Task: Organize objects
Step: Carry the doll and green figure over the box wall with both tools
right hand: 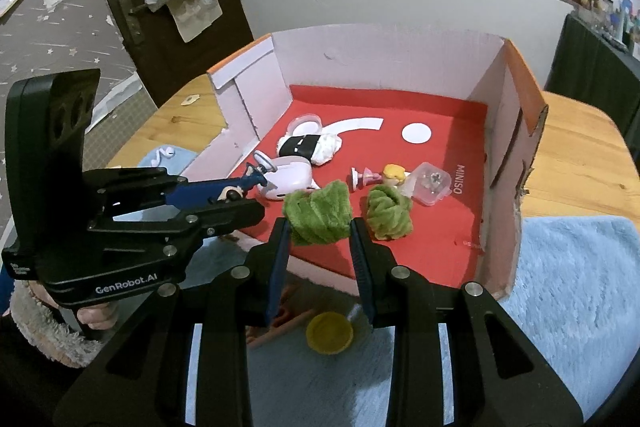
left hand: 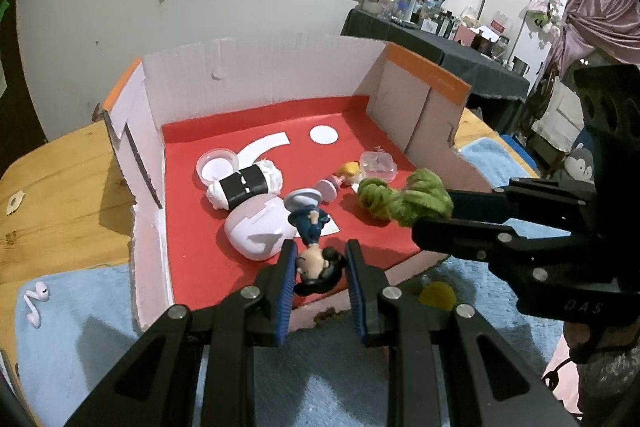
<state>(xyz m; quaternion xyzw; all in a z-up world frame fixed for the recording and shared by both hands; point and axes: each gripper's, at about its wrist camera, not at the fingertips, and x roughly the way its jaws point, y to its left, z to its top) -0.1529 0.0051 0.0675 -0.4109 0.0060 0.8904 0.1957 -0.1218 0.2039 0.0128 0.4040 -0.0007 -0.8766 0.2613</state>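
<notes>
Both grippers over the near edge of the cardboard box [left hand: 256,75] w/ the red floor, each one loaded. Left gripper [left hand: 320,267] is pinching a small figurine [left hand: 316,247] by its dark-haired head, blue pads tight on both sides, the blue-suited body and round white base sticking out toward the box interior. Right gripper [right hand: 320,231] is clamped on a fuzzy green scrunchie [right hand: 320,211], the far loop of it hanging out past the tips above the red floor. Already lying in the box: a lilac earbud case [left hand: 260,231] right beyond the figurine, a white-and-black plush [left hand: 244,187] behind that, a clear round lid [left hand: 218,167] at the back left, a tiny blonde doll [left hand: 348,173] w/ pink stand, and a clear plastic case [right hand: 430,185] near the MINISO print. Box sits on a wooden table [left hand: 60,187]; pale blue fluffy mat [right hand: 580,287] under the near side. On the mat, outside the box: a yellow cup [right hand: 330,333] below the right gripper, and pink-white earbuds [left hand: 36,303] far left.
</notes>
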